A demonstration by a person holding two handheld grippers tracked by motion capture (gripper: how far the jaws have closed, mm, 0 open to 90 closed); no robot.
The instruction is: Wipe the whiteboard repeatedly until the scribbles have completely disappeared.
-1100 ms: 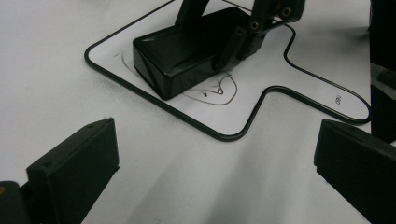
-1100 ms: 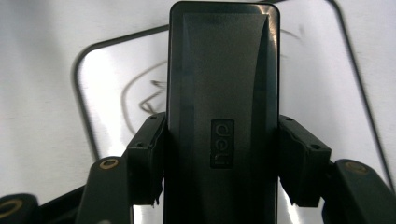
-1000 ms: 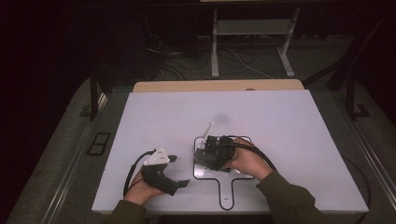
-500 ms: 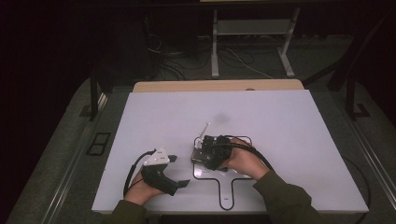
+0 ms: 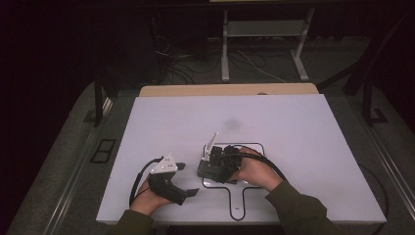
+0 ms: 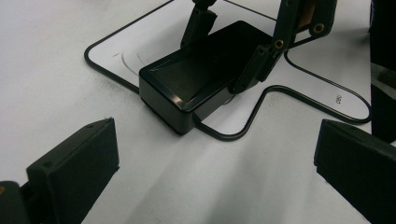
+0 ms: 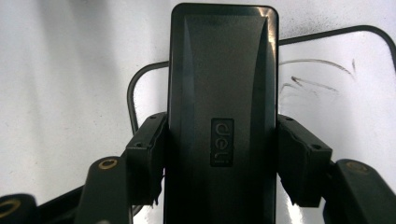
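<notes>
While the right gripper [image 7: 219, 154] is clamped across the black case [image 7: 223, 93] over the outlined mat [image 5: 254, 147] near the table's [image 5: 293, 122] front edge, it should be lowered level — not dropped. The left gripper [image 6: 210, 186] is held spread, idle.

Black glossy case [image 7: 222, 116] is showing an embossed logo, tone on tone, at its centre. White desk [image 5: 293, 127] is carrying a thin black outline [image 5: 238, 208] at 6 o'clock. Both grippers, left gripper [image 5: 188, 178] and right gripper [image 5: 208, 169], are showing black. Sleeves [image 5: 298, 213] are reading olive green.
</notes>
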